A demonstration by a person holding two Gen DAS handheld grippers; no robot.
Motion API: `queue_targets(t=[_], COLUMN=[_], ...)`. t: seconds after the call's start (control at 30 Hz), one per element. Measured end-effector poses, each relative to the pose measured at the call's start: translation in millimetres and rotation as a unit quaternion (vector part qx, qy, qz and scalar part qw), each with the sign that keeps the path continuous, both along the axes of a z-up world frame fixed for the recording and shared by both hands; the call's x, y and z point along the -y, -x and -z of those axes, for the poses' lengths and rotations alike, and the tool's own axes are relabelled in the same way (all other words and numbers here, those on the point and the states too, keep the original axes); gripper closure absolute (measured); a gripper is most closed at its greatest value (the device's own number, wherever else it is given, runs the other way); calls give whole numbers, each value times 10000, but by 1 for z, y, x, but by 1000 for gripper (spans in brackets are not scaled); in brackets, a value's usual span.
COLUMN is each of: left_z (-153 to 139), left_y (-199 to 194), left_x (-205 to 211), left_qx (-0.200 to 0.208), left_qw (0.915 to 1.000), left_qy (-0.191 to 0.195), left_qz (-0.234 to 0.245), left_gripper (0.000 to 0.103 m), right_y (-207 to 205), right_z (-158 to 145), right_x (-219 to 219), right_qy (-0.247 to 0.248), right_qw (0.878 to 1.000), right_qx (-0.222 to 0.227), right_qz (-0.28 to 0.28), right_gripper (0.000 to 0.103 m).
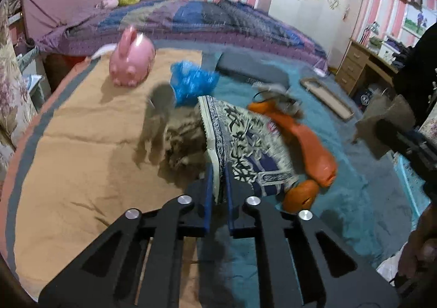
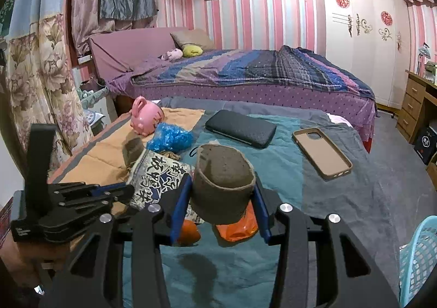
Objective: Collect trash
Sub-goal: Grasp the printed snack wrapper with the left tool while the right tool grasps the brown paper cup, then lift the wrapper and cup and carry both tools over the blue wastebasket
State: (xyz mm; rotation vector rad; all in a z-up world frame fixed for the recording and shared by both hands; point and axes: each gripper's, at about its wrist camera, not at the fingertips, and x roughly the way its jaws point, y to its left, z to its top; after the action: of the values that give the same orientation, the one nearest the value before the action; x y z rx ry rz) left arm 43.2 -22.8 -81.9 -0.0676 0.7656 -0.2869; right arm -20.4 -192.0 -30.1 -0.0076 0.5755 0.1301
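My left gripper (image 1: 218, 171) is shut on the edge of a blue-and-cream patterned paper wrapper (image 1: 245, 144) that lies on the covered table. An orange plastic wrapper (image 1: 303, 141) lies against its right side, and crumpled blue plastic (image 1: 191, 84) sits just beyond. In the right wrist view my right gripper (image 2: 222, 198) is shut on a brown cardboard tube (image 2: 224, 171), held above the orange wrapper (image 2: 237, 228). The left gripper (image 2: 120, 190) shows at the left, at the patterned wrapper (image 2: 155, 176). The tube (image 1: 382, 119) also appears at the far right of the left wrist view.
A pink rabbit money box (image 2: 144, 116) stands at the far left of the table. A black case (image 2: 240, 127) and a tan phone case (image 2: 322, 152) lie further back. A light blue basket (image 2: 420, 258) sits at the lower right. A bed (image 2: 245, 73) fills the background.
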Motion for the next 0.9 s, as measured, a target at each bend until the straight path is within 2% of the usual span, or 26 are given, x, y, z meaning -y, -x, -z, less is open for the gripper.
queue_targets(t=[0.13, 0.37, 0.57, 0.63, 0.7, 0.9], left_z=[-23, -61, -80, -89, -94, -98], left_y=[14, 36, 49, 56, 61, 65], left_x=[-3, -12, -26, -31, -33, -32], left_qx=[403, 1262, 1650, 1860, 1997, 2021], left_qw=[9985, 9895, 9819, 9757, 9723, 9717], left_qy=[354, 709, 907, 1151, 1203, 1216], left_qz=[61, -35, -218, -151, -148, -154], left_gripper=[103, 103, 103, 103, 103, 103], right_y=[1, 7, 11, 14, 15, 18], right_z=[-1, -11, -16, -18, -20, -24], right_x=[2, 5, 4, 4, 3, 1], right_qy=[-25, -82, -47, -28, -36, -22], right_qw=[10000, 9995, 9991, 9988, 9985, 9980], right_qx=[19, 289, 425, 487, 543, 621], right_qz=[26, 57, 69, 80, 93, 83], right_gripper=[60, 60, 60, 60, 60, 60])
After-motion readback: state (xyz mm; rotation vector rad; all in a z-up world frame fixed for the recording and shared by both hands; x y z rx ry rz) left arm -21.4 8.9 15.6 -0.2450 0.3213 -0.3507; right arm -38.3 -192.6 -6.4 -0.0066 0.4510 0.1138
